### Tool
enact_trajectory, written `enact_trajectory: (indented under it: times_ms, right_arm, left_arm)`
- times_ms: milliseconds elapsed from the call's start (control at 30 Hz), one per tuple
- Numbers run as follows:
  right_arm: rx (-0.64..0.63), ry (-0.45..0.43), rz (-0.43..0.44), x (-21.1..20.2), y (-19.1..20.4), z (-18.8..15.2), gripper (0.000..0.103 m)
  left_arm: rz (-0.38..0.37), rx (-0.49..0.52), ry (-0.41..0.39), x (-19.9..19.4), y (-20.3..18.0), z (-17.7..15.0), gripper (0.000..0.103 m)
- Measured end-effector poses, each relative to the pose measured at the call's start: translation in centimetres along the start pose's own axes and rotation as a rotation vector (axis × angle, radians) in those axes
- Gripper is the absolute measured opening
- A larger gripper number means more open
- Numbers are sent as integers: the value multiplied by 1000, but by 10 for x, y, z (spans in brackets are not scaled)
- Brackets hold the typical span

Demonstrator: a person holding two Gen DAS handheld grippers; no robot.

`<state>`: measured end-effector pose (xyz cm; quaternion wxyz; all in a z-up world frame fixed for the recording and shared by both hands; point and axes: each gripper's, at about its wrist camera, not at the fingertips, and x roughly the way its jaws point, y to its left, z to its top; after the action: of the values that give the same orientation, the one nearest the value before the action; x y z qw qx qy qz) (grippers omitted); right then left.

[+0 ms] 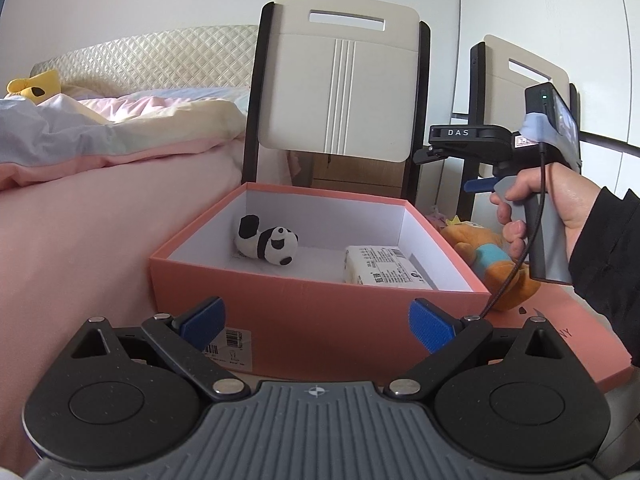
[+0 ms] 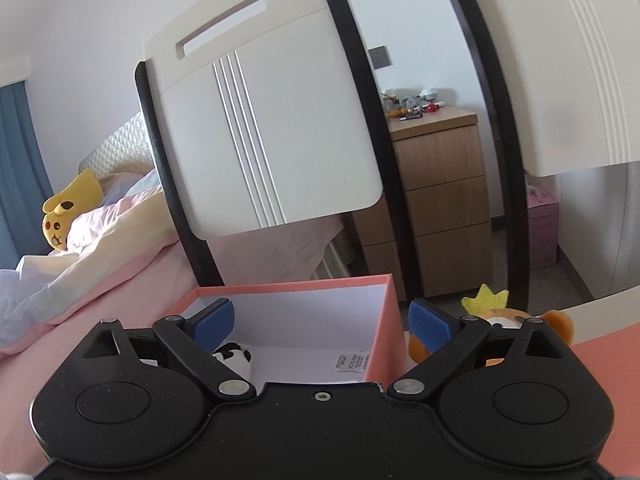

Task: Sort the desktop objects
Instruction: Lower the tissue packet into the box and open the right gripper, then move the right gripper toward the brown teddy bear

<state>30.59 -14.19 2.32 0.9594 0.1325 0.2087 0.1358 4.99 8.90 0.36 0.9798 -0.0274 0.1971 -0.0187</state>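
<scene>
A bedroom desk beside a pink bed, and I have both claws spread wide and empty: ahead of my left gripper (image 1: 316,322) the pink box (image 1: 320,304) already holds the panda (image 1: 267,246) and a white packet (image 1: 384,267), so I judge the orange plush (image 2: 516,320) just right of my right gripper (image 2: 320,326) comes next, needing a rightward reach

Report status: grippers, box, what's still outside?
Left gripper and right gripper open, empty. Panda and packet in box. Orange plush outside, right of it.

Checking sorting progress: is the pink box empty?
No. The pink box holds a panda plush and a white packet.
</scene>
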Motion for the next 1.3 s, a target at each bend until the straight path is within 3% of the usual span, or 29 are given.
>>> enact_trajectory:
  times_ms: [600,933,1300]
  right_arm:
    - [-62,-117,-25,-102,-12,-50,99]
    - [-163,-145,-37,-130,-16,-87,99]
    - [-181,-153,-51,-148,-22,-110,100]
  left_arm:
    - [0,24,-24,-6,-7,-1,99]
    - [-9,25,-26,-8,-8,-2,99]
    - [-4,27,-33,-9,-9,-2,99]
